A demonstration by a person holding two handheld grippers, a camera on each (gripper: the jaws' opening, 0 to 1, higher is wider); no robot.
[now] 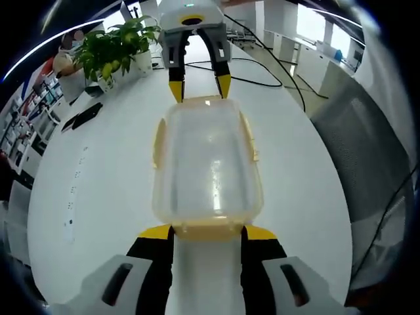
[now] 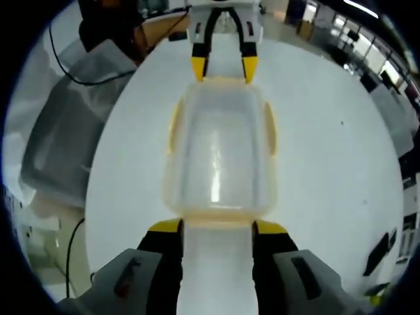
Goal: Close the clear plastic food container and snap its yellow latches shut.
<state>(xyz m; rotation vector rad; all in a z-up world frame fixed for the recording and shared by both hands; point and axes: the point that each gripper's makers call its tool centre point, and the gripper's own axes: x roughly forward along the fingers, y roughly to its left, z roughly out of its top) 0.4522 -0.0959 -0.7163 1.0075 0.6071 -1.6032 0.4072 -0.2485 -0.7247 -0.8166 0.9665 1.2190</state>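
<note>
On the white table (image 1: 98,190), both claws, left (image 1: 207,231) and right (image 2: 216,226), face each other spread apart at the container's (image 1: 207,164) ends.

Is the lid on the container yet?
Yes: the lid sits on the container. Whether its yellow latches are snapped, I cannot tell.

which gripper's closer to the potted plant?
Right. The right gripper sits at the container's end nearest the potted plant; the left gripper is at the opposite end.
</note>
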